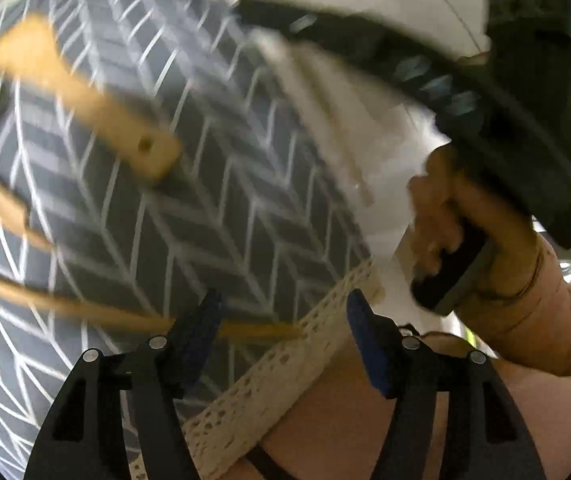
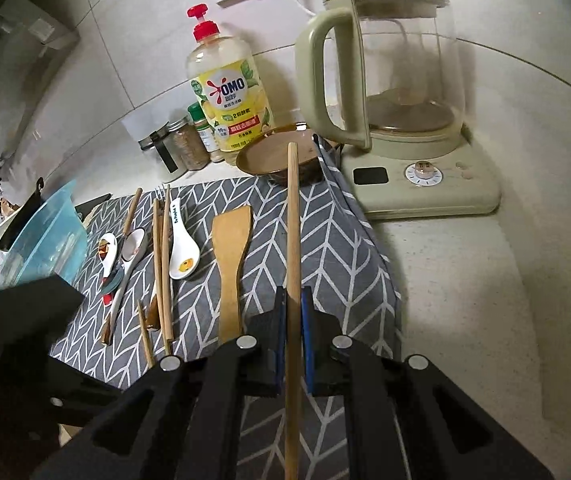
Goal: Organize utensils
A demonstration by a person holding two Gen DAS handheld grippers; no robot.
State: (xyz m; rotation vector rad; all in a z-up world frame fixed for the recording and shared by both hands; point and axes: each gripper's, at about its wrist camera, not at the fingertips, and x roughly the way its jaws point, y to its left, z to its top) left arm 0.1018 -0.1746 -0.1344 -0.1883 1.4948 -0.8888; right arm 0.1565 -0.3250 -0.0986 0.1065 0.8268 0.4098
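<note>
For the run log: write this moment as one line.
left gripper: open, empty | right gripper: shut on wooden stick | spatula: on cloth

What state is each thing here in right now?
Right gripper: shut on a wooden stick.
Left gripper: open, nothing between its fingers.
Kettle: lid on, looks empty.
Soap bottle: upright, capped.
Wooden spatula: lying flat on the cloth.
White spoon: lying bowl up.
</note>
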